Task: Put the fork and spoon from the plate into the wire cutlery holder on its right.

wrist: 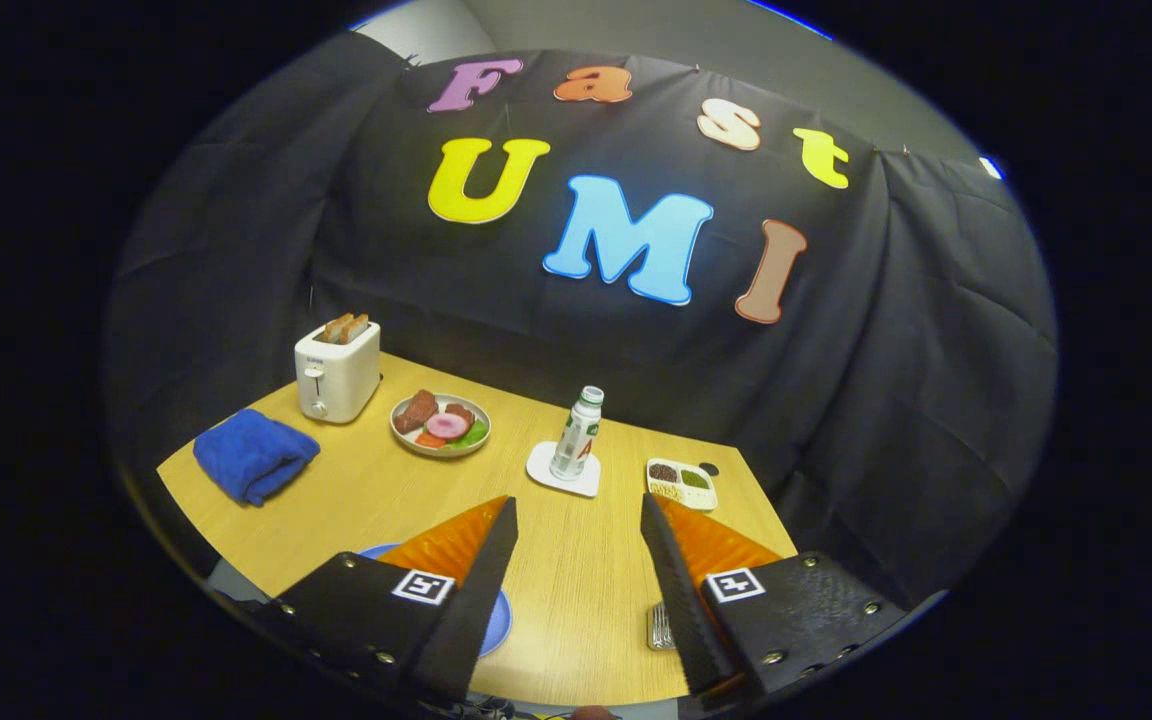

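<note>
Wooden table (576, 580), hand-held gripper (578, 520) spread wide, empty, above blue plate (498, 622), wire cutlery holder (658, 628)

My gripper (578, 520) hangs with its fingers spread apart over bare wood-grain table (576, 590), a pale matt surface with fine straight lines. Under my left finger, at eight o'clock, a smooth plate (498, 622) shows a slightly glossy rim. By my right finger, at five o'clock, the wire cutlery holder (660, 627) glints like bright metal. Ahead at twelve o'clock a clear plastic bottle (576, 433) shines on a smooth matt coaster (556, 476). At ten o'clock the towel (254, 455) is soft, nubby cloth, and the toaster (337, 372) beyond it looks like smooth satin plastic. The food plate (441, 424) has a glossy rim; the small tray (681, 482) at one o'clock looks smooth.
</note>
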